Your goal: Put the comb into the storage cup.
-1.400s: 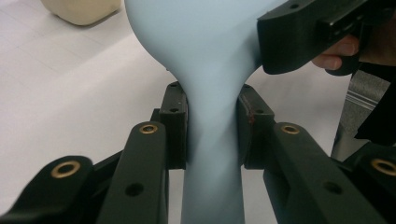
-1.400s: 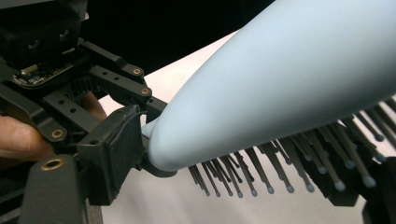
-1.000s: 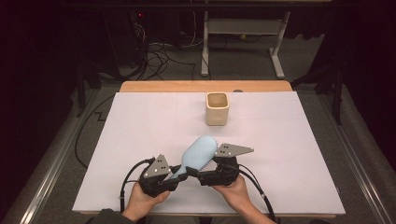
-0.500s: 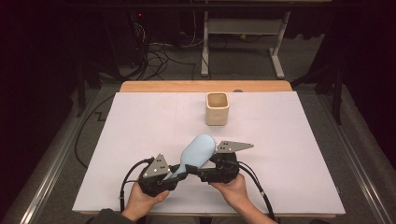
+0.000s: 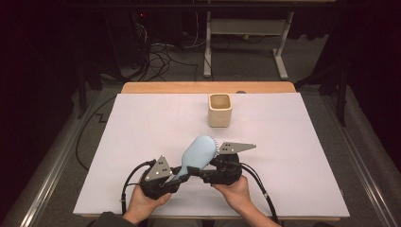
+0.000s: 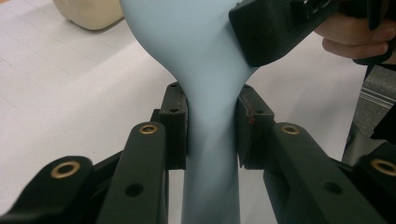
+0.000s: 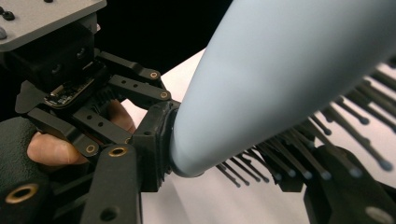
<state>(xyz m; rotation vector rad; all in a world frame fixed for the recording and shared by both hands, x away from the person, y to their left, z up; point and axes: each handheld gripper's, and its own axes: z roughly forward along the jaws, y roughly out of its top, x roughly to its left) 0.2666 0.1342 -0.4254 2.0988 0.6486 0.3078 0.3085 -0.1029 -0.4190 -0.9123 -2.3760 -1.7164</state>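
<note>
I hold a pale blue hairbrush (image 5: 197,152) between my two claws at the near edge of the white table (image 5: 142,123), roughly at the six o'clock of the table in the high view. My left gripper (image 5: 176,176) is clamped on the brush's handle: in the left gripper view both pads (image 6: 175,123) press flat against the narrow neck of the hairbrush (image 6: 205,93), one on each side, with the handle running straight down between my jaws. From that grip the brush head points away toward one o'clock, tilted up off the table.

My right gripper (image 5: 208,174) comes in from the three o'clock side of the brush. Its jaws have just been closing, and the brush head is between them. In the right gripper view one pad (image 7: 156,144) touches the smooth back of the hairbrush (image 7: 280,79), while the other jaw sits among the dark bristles (image 7: 299,163) at about four o'clock of the head; how firmly that side bears on them I cannot tell.

A cream square cup (image 5: 220,109) stands well apart from the brush, toward twelve o'clock on the table, upright with its open mouth up
</note>
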